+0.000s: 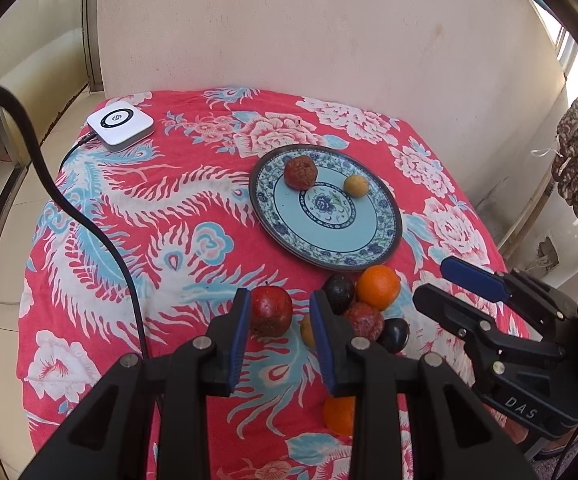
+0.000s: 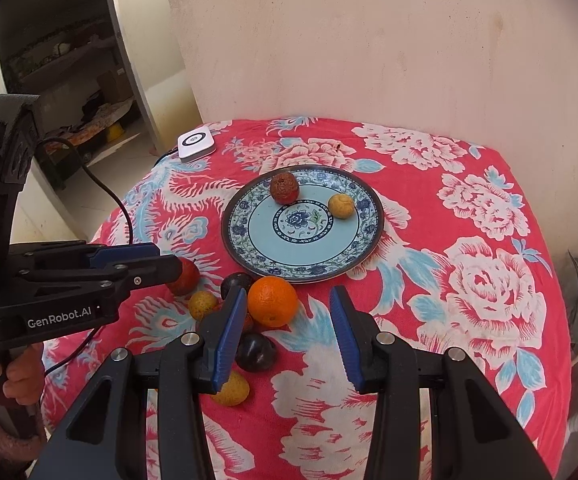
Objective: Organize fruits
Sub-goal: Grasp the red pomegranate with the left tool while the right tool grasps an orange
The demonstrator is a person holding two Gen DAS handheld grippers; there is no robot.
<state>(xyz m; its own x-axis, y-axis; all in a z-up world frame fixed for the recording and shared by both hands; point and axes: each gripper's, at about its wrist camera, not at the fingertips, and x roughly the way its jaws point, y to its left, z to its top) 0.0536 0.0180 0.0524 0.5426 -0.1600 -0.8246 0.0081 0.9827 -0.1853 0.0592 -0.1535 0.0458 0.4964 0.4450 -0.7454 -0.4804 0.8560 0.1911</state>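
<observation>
A blue patterned plate (image 1: 329, 240) (image 2: 249, 240) holds a wrinkled red fruit (image 1: 300, 174) (image 2: 284, 188) and a small yellow fruit (image 1: 355, 186) (image 2: 341, 206). In front of it lie a red apple (image 1: 271, 310) (image 2: 187, 278), an orange (image 1: 377, 286) (image 2: 272, 300), dark plums (image 1: 340, 292) (image 2: 256, 352), small yellow fruits (image 2: 202, 304) and a second orange (image 1: 339, 416). My left gripper (image 1: 277, 312) is open just before the apple. My right gripper (image 2: 289, 312) is open and empty, close behind the orange.
The table has a red flowered cloth (image 1: 129, 220) (image 2: 469, 280). A white square device (image 1: 120, 122) (image 2: 196, 143) with a black cable (image 1: 101, 236) sits at the back left. A wall stands behind. The right gripper (image 1: 449, 284) also shows in the left view.
</observation>
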